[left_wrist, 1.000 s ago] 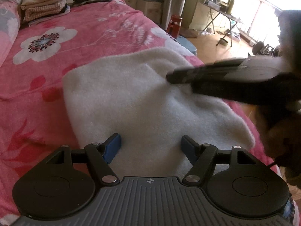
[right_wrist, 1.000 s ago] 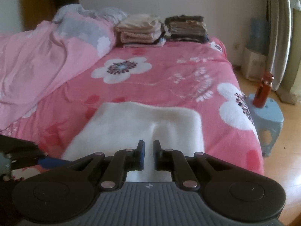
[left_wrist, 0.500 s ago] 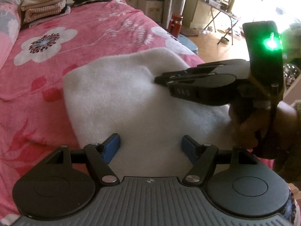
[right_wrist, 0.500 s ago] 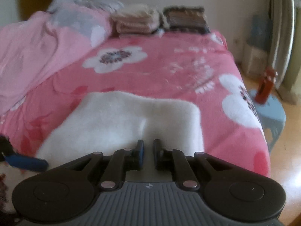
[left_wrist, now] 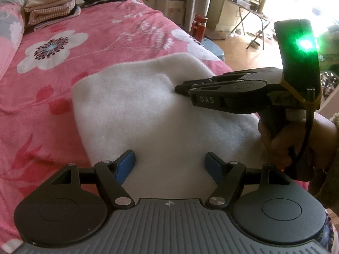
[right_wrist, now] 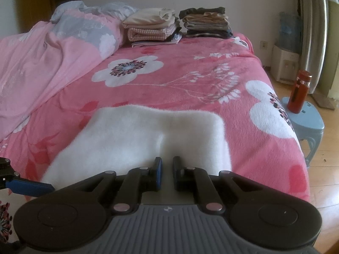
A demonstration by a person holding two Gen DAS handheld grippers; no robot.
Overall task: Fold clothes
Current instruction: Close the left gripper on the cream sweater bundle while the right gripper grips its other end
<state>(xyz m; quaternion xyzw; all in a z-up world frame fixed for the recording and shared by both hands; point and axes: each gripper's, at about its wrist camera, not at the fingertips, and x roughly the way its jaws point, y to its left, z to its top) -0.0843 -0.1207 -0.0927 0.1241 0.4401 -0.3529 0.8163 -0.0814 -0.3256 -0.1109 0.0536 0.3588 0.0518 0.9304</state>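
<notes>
Left claw (left_wrist: 170,163) spread wide over white fleece garment (left_wrist: 135,105), right claw (right_wrist: 166,169) nearly closed, empty, above its middle

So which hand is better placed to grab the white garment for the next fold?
Probably left. The left gripper hangs open over the white garment's near edge; the right gripper is nearly closed, holding nothing.

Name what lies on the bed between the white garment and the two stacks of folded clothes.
Only bare pink floral bedspread separates the white garment from the stacks; the right wrist view shows it best.
</notes>
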